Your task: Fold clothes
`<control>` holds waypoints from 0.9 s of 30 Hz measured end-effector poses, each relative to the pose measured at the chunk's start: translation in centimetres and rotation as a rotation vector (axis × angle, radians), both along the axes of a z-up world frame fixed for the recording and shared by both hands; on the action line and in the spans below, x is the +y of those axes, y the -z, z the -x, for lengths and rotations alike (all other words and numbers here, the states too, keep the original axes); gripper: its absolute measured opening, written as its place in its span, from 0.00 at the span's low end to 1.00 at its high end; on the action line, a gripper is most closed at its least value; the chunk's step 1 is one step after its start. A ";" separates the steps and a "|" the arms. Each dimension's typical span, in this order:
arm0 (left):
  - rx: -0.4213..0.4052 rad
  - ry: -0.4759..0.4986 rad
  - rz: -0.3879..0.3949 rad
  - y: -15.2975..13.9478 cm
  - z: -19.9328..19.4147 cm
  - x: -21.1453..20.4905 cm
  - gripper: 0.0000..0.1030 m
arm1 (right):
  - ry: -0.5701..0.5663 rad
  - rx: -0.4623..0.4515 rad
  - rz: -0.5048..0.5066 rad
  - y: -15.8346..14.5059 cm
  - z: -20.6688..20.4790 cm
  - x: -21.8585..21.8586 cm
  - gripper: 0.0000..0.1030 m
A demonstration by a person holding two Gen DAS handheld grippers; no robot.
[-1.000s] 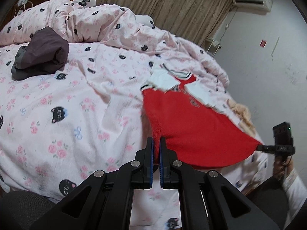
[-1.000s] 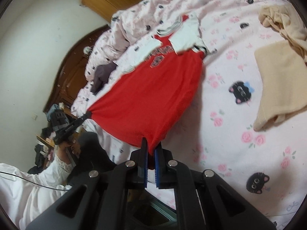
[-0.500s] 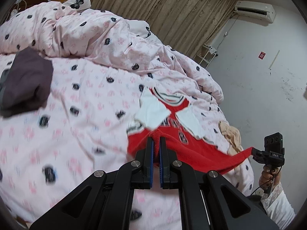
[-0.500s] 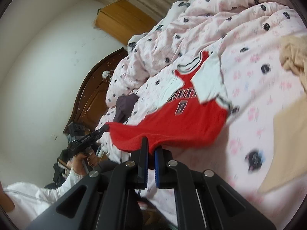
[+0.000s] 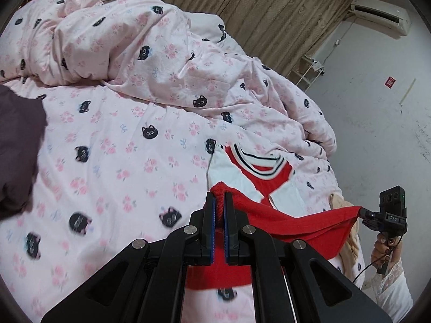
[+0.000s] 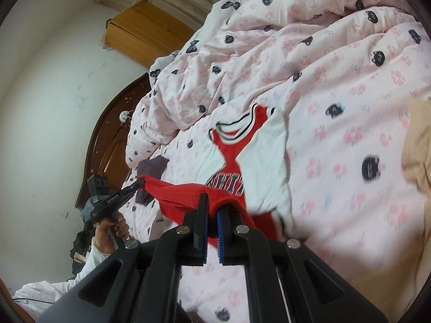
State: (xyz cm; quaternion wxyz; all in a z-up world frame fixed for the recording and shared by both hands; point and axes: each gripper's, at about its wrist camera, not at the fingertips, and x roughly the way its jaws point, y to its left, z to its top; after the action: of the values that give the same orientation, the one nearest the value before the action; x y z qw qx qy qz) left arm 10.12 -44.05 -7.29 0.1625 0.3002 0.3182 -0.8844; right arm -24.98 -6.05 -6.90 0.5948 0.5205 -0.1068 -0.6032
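Left gripper [image 5: 220, 197]: I am seeing its jaws pressed together on a bunched hem corner of the red jersey [image 5: 293, 224]; red knit is filling the slot between the blue pads.
Right gripper [image 6: 210, 210]: I am reading it as pinching the other hem corner; red cloth is sitting between the fingers, though this view is blurred.
Jersey position: the collar [image 5: 258, 161] and white sleeves are lying flat on the bed [image 5: 113, 145]; the hem is hanging lifted between my two grippers, above the chest lettering [image 6: 229, 185].
Stage, my judgement: I am carrying the hem up over the body toward the collar, a bottom-to-top fold underway.
Handling: I am treating it as light, soft and limp; the span between the grips is sagging, so I am expecting it to droop and wrinkle unless I am keeping the two corners apart and level.
Hold points: the hem corners are serving well; a shallow pinch on knit may be slipping.
Nearby: a dark folded garment [image 5: 18, 145] is lying well apart on the left; a beige garment [image 6: 417, 145] is lying near the jersey on the right.
Obstacles: the rumpled duvet [image 5: 161, 53] is heaped just beyond the collar, limiting room past it; the beige piece could be catching the right corner.
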 end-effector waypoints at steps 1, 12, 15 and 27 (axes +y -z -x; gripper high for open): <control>-0.003 -0.001 -0.003 0.2 0.5 -0.4 0.04 | 0.001 -0.001 -0.003 0.1 0.6 -0.5 0.06; -0.050 -0.023 -0.036 3.7 5.0 -4.7 0.04 | 0.018 -0.004 -0.082 2.4 5.7 -5.8 0.06; -0.061 -0.033 -0.055 5.0 5.9 -5.7 0.04 | 0.025 -0.011 -0.106 3.4 6.8 -7.0 0.06; -0.113 -0.092 -0.219 8.9 8.7 -9.9 0.04 | 0.062 -0.074 -0.169 6.3 10.7 -10.3 0.06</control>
State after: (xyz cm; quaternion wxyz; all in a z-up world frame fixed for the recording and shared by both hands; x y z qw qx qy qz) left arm 1.40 -53.93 -16.19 0.1868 0.3505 0.4169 -0.8176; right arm -35.67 -16.31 -13.24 0.5255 0.5873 -0.0935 -0.6084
